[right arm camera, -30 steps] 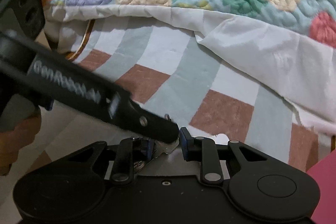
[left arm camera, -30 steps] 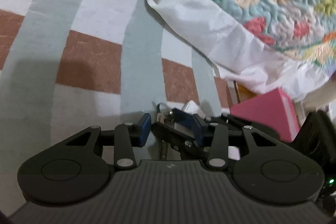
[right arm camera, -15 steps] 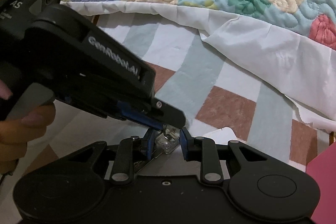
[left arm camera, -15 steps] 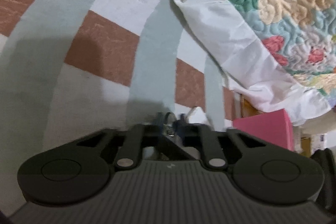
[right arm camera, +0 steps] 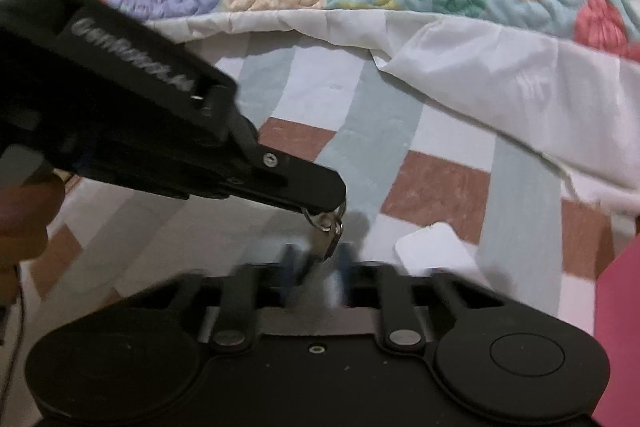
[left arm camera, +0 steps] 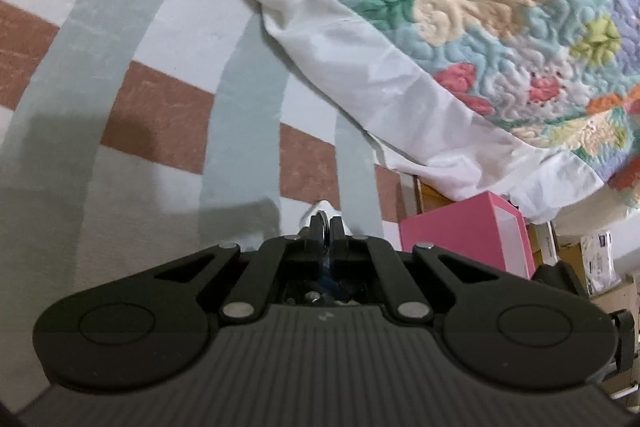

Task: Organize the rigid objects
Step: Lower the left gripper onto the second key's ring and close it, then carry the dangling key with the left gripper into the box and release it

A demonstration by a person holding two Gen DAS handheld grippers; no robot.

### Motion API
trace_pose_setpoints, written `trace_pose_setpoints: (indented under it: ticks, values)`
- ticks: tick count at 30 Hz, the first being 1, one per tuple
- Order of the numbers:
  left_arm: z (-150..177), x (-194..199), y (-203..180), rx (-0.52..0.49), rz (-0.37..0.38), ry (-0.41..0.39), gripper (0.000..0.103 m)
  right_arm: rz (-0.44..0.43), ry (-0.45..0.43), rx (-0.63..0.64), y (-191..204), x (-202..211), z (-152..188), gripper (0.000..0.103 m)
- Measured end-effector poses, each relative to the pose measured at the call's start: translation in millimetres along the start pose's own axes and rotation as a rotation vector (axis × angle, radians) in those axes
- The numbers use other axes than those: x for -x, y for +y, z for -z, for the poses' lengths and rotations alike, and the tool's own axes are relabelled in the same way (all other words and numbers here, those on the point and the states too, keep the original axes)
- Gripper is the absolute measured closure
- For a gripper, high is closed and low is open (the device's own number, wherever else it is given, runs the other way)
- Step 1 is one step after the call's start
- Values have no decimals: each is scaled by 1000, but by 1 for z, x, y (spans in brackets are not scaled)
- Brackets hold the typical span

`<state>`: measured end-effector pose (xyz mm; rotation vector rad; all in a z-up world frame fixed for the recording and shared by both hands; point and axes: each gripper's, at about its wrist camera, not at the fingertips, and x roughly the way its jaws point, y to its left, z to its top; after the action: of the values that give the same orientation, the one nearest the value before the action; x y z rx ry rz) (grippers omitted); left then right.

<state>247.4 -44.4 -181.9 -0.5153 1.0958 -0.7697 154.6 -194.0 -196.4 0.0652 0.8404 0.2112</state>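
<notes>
A small bunch of keys on a metal ring hangs over the checked bed sheet. My left gripper reaches in from the left and is shut on the ring. The left wrist view shows the ring pinched at the tips of the left gripper. One key dangles down between the blurred fingers of my right gripper. Its jaws are closing, and a gap shows on both sides of the key. A person's hand holds the left gripper's handle.
A white card lies flat on the sheet just right of the right gripper. A pink box stands beside the bed at the right. A flowered quilt with a white border covers the far side of the bed.
The left gripper came in over the right one, shut on the key ring and lifted it a little. The right gripper's fingers have drawn closer together.
</notes>
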Motion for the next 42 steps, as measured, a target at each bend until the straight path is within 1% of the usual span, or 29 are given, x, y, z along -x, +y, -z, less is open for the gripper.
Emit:
trace_pose_setpoints:
  ticks: [2,4,8,13,16,18,21,27,31,33,35,38,42]
  values:
    - [1,2,-4,-15,0,1,102,2,-12,-31,-2,6,3,97]
    - [2,6,-11,-38,-1,-7,102,-8,-22,-52,-3,14,4,97]
    - [6,17,-24,-75,13,-8,102,-10,-19,-40,3,28,4,97]
    - [15,38,-54,-175,1,-11,102,1,-12,-45,12,53,3,97]
    - [22,50,-73,-209,-5,20,102,3,-19,-62,14,75,3,97]
    - [27,59,-86,-231,18,20,102,4,-28,-66,16,89,4,97]
    - [36,69,-110,-292,40,15,102,12,-51,-64,15,116,6,97]
    - [51,76,-159,-377,89,27,102,41,-104,-84,0,165,8,97]
    - [62,83,-185,-442,122,33,102,54,-142,-69,-6,200,12,97]
    - [64,85,-196,-457,133,41,102,67,-152,-70,-8,213,13,97]
    - [66,85,-208,-468,146,51,102,77,-160,-105,-14,228,12,97]
    - [65,81,-228,-491,153,66,102,64,-174,-206,-29,248,9,97]
    - [61,64,-257,-511,158,96,101,88,-209,-238,-50,267,9,97]
